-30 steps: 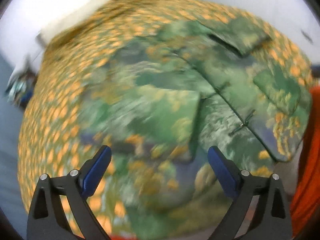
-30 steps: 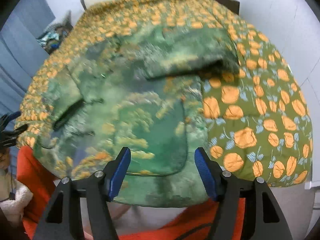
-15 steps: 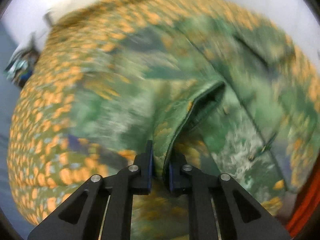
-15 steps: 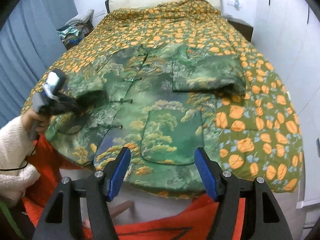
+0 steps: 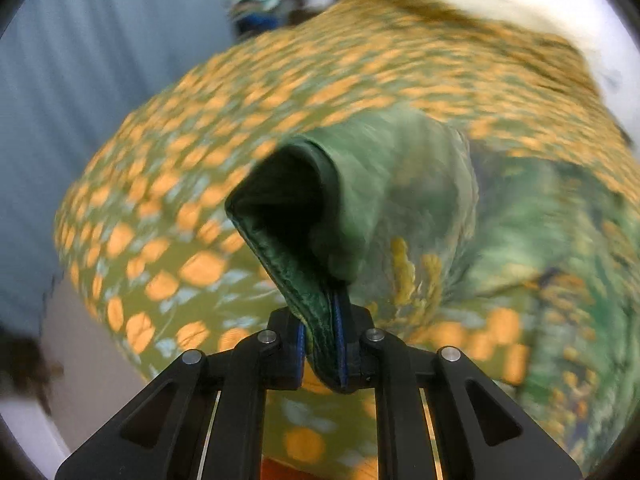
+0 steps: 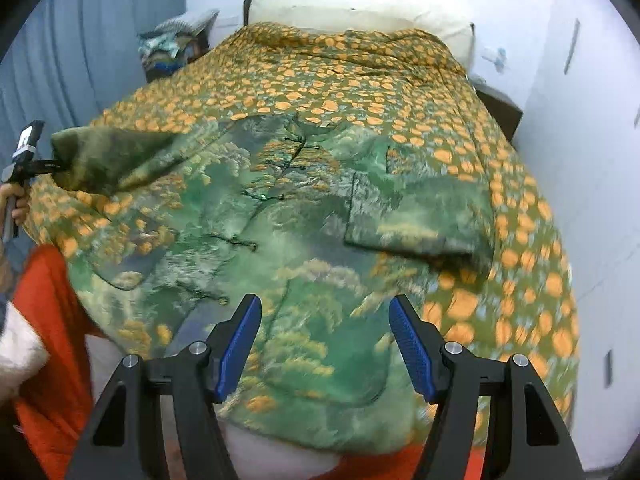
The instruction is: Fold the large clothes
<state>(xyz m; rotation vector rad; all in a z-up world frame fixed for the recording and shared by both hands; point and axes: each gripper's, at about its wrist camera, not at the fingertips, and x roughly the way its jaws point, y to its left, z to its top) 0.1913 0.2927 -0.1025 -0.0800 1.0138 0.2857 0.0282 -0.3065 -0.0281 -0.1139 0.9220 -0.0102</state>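
A green landscape-print jacket (image 6: 288,240) lies front up on a bed covered by an orange-flowered quilt (image 6: 360,72). My left gripper (image 5: 322,344) is shut on the cuff of the jacket's left sleeve (image 5: 380,192) and holds it lifted, stretched out to the left; it also shows in the right wrist view (image 6: 56,166). The other sleeve (image 6: 420,220) lies folded across the jacket's chest. My right gripper (image 6: 324,348) is open and empty, above the jacket's lower hem.
An orange cloth (image 6: 48,320) hangs at the bed's near left corner. A pile of things (image 6: 172,44) sits by the blue curtain (image 6: 80,40) at the far left. White pillow (image 6: 360,12) at the head; white wall on the right.
My left gripper closed on the sleeve cuff and has pulled it up and out to the left. The right gripper stayed open and drew back, then closer over the hem.
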